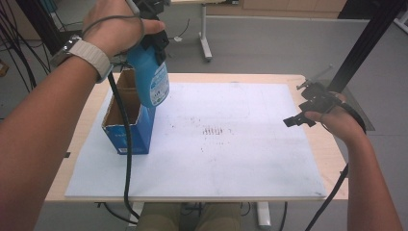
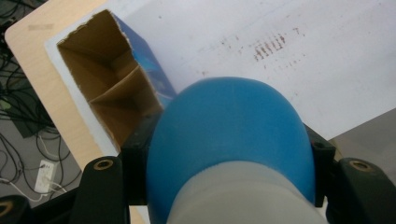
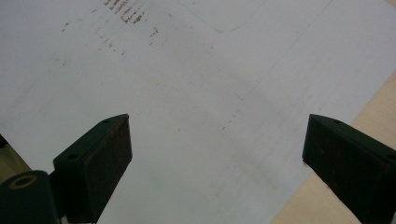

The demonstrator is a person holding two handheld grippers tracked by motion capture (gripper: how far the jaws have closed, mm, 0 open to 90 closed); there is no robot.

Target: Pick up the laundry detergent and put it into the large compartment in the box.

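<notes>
**Left hand lifts a blue bottle over the open box**

The left forearm reaches in from the lower left of the high view and rises to the far left corner of the table (image 1: pixel 308 180). The wrist is bent forward so that the left gripper (image 1: pixel 153 41) points down. Its jaws are clamped on the blue bottle (image 1: pixel 151 77) near the top end, and the bottle hangs upright below the hand, clear of the table, just above and beside the open cardboard box (image 1: pixel 126 120). In the left gripper view the bottle's rounded body (image 2: pixel 229 140) sits pinched between the two black jaws, with the box's divided brown interior (image 2: pixel 105 88) below and to the left of it. The box stands on the white board (image 1: pixel 231 144) near its left edge.

The right forearm comes in from the lower right. The right gripper (image 1: pixel 299 119) is held low over the board's right edge, pointing inward toward the middle of the table. Its jaws stand wide apart with nothing between them.
</notes>
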